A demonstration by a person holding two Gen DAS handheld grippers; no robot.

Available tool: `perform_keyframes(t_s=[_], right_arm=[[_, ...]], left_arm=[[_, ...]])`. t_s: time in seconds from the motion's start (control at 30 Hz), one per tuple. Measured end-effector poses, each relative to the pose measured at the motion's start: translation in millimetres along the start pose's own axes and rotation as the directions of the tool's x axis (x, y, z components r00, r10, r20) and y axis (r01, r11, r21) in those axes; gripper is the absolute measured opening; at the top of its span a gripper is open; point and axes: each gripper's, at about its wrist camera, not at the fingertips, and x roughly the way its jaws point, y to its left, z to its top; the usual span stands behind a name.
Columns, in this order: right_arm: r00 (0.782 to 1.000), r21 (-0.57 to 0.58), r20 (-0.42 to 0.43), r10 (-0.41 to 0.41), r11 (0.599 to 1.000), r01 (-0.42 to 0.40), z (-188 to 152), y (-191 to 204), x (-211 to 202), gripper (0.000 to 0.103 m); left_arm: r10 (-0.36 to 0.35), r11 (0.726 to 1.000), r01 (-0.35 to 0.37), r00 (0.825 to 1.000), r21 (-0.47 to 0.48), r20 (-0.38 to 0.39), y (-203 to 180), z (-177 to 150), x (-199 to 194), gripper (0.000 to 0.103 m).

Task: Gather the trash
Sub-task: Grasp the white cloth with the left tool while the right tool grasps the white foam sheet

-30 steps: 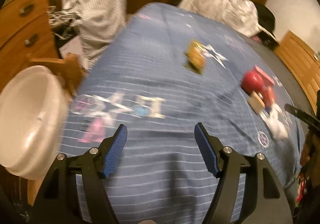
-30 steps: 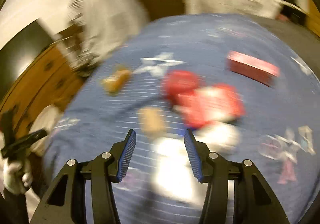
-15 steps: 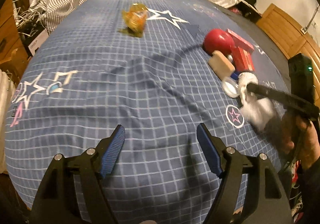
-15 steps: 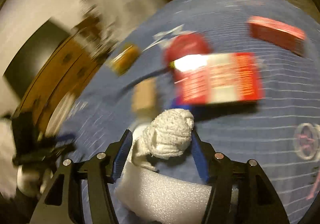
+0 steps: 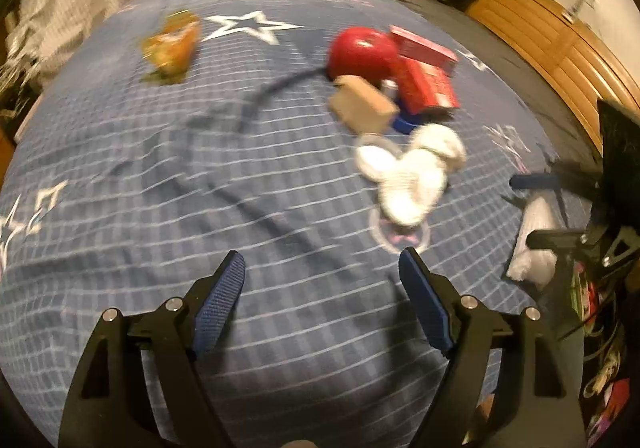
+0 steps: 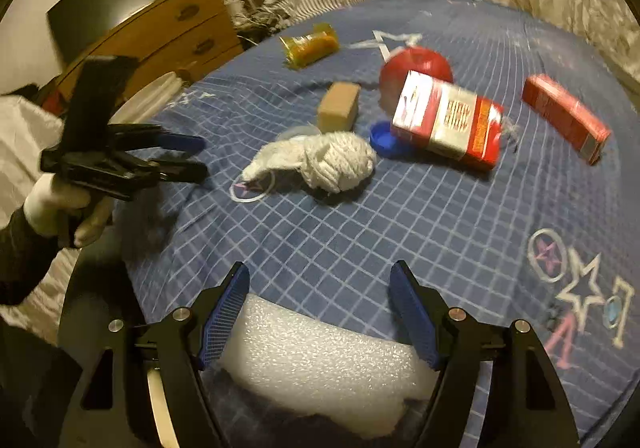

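Lying between the spread blue fingers of the right gripper (image 6: 319, 308), a white foam sheet (image 6: 320, 364) rests loose on the blue checked bedspread (image 6: 400, 232) at its near edge. At 12 o'clock from it sits a balled white rag (image 6: 336, 159), with a red-and-white carton (image 6: 448, 119) at 1 o'clock. The left gripper (image 5: 322, 300) hovers, fingers spread, holding nothing.

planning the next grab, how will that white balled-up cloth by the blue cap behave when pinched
The white balled-up cloth looks soft and knotted, so it will probably squash and feel light. Its loose tail may dangle. Rolling seems unlikely on the blue checked bedspread.
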Motion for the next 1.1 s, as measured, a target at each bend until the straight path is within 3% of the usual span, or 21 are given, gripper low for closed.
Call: perform_keyframes(t_s=[0.17,0.33,0.53,0.67,0.77,0.9,1.03,1.1], right_arm=[[0.997,-0.168,-0.072,0.016,0.985,-0.028,11.6,12.3,-21.9,0.074],[0.971,-0.377,-0.227,-0.07,0.926,-0.021,8.1,32.8,-11.9,0.074],[0.931,-0.546,-0.319,-0.175,0.837,-0.03,6.3,48.4,12.7,0.074],[0.918,-0.58,-0.35,-0.186,0.813,-0.057,6.7,50.1,22.5,0.074],[0.913,-0.572,-0.371,-0.17,0.816,-0.081,7.2,48.2,25.2,0.074],[0.911,-0.512,-0.395,-0.123,0.853,-0.107,8.7,35.2,27.7,0.074],[0.923,-0.437,-0.375,-0.083,0.894,-0.097,3.2,22.1,28.7,0.072],[0.937,-0.411,-0.341,-0.077,0.909,-0.075,1.0,19.5,25.3,0.07]], left_arm=[[-0.082,0.98,0.081,0.997,0.183,-0.001,-34.5,14.6,5.4,0.076],[-0.174,0.928,0.18,0.984,0.325,-0.048,-64.5,46.5,15.1,0.076],[-0.164,0.894,0.196,0.98,0.404,-0.114,-84.5,75.1,42.5,0.076],[-0.141,0.871,0.196,0.978,0.45,-0.153,-97.1,81.3,61.9,0.076],[-0.123,0.853,0.191,0.978,0.485,-0.169,-104.6,79.5,72.8,0.074],[-0.105,0.863,0.174,0.98,0.475,-0.168,-102.0,80.5,78.4,0.067],[-0.086,0.881,0.147,0.984,0.451,-0.154,-92.5,80.1,81.2,0.042],[-0.092,0.892,0.145,0.986,0.428,-0.14,-88.5,80.3,80.7,0.038]])
